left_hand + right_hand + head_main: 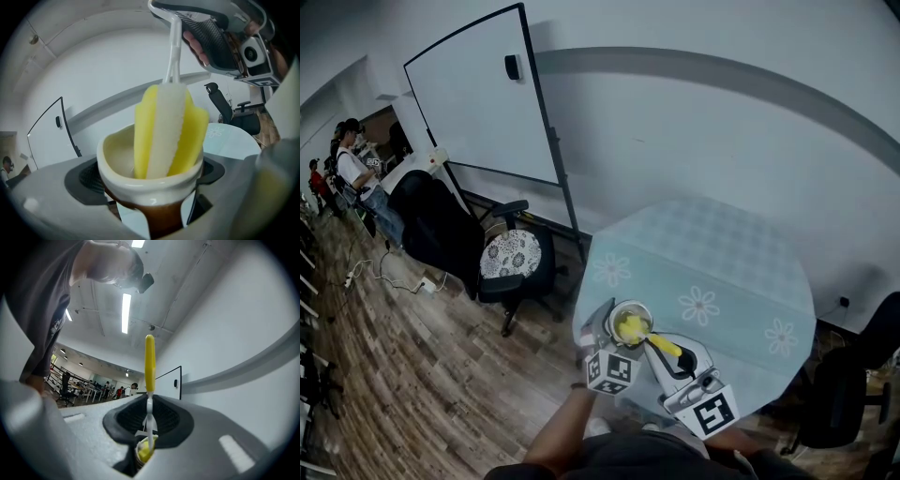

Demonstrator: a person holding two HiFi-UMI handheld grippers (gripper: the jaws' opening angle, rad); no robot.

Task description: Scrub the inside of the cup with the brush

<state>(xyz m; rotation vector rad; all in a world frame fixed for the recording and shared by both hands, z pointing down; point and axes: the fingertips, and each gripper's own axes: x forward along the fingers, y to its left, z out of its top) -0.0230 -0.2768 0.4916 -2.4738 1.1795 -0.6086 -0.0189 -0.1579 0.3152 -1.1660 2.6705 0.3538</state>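
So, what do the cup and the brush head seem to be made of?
Cup: probably glazed ceramic, glossy cream rim with a light glint, brown below. Brush head: apparently soft sponge foam, matte yellow and white strips with a fine porous surface.

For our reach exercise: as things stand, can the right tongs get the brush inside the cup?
Likely yes: the right tongs grip the brush, whose head already stands in the cup held by the left tongs. Nothing covers the cup's mouth.
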